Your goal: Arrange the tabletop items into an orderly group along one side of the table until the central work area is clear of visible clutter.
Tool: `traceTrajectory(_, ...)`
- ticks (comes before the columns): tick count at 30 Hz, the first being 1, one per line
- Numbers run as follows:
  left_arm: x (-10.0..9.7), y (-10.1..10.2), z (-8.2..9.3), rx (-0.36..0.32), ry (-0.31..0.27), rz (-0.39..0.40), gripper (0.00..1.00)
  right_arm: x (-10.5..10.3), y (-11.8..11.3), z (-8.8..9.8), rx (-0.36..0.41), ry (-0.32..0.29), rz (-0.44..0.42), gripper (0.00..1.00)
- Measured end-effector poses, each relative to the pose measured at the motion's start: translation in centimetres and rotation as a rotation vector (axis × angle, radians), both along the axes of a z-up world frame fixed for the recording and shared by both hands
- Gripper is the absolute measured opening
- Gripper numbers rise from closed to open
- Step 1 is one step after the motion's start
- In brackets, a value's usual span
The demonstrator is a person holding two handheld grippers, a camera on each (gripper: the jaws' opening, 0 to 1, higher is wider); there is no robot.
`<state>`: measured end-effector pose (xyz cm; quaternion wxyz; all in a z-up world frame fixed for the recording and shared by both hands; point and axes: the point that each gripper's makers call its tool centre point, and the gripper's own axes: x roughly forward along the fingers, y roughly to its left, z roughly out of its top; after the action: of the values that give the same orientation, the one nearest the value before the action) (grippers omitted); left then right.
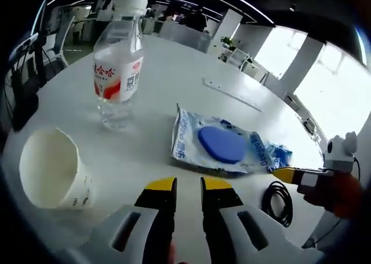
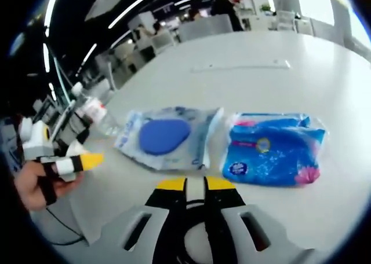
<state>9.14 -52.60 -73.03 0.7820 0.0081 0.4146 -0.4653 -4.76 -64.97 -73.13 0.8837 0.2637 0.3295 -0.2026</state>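
Not tidy yet, by the look of it. Still spread over the white bench [image 1: 174, 73]: a water bottle [image 1: 119, 67] standing up at 11 o'clock in the left gripper view, a paper cup [image 1: 49, 170] tipped on its side at 9 o'clock, a wet-wipe pack with a blue lid [image 1: 220, 145] near the middle, and a black cable [image 1: 277, 201] at 4 o'clock. In the right gripper view, a blue tissue pack [image 2: 272, 148] just beside the wipe pack, at 2 o'clock.

Left gripper [image 1: 188, 186] with fingers almost together, holding nothing. Right gripper [image 2: 196, 184] the same, nearly closed and empty, just short of the packs.

Most of the job left: everything to be lined up along one side.
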Motion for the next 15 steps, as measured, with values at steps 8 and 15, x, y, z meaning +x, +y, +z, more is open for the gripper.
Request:
traceTrajectory(8,-1.2,1.7,1.0,0.009,-0.022,-0.042,0.14,-0.9,-0.1,0.1,0.004,-0.006,-0.019,0.09)
traceTrajectory(15,-1.7,2.9,1.8,0.022,-0.056,-0.095,0.14,-1.6,0.4,0.0,0.022,-0.009,-0.038,0.09)
